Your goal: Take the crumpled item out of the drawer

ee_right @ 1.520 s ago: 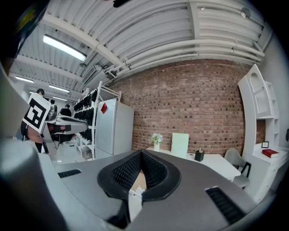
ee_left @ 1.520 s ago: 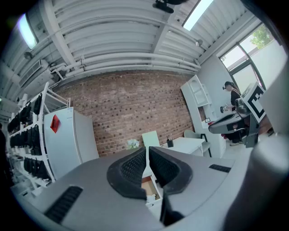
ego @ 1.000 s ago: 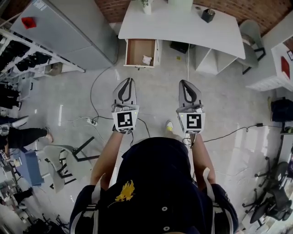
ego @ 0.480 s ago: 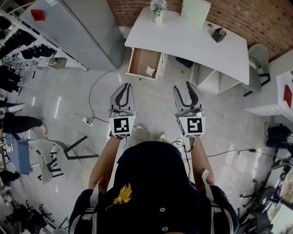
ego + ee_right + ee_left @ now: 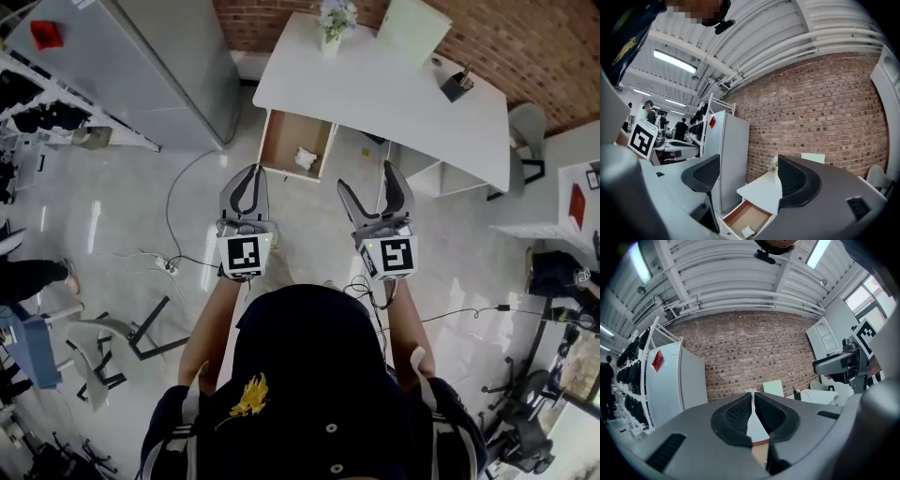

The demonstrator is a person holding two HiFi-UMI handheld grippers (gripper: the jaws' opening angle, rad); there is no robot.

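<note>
An open wooden drawer (image 5: 284, 141) sticks out from under the white desk (image 5: 394, 94), and a crumpled white item (image 5: 305, 157) lies in its right half. Both grippers are held in the air short of the drawer. My left gripper (image 5: 250, 174) is shut and empty, its pads together (image 5: 753, 399). My right gripper (image 5: 371, 184) has its jaws opening wide with nothing between them. In the right gripper view the drawer (image 5: 740, 214) and the crumpled item (image 5: 748, 230) show low between the pads of my right gripper (image 5: 749, 174).
A tall grey cabinet (image 5: 141, 66) stands left of the desk. Cables (image 5: 173, 211) and a power strip (image 5: 167, 267) lie on the floor at the left, with a tipped chair (image 5: 117, 337) beyond. A flower vase (image 5: 335, 19) and a pen holder (image 5: 457, 86) are on the desk.
The right gripper's jaws have gone from shut to wide open. The person has stepped towards the desk, so the drawer lies closer to both grippers. The left gripper stays shut.
</note>
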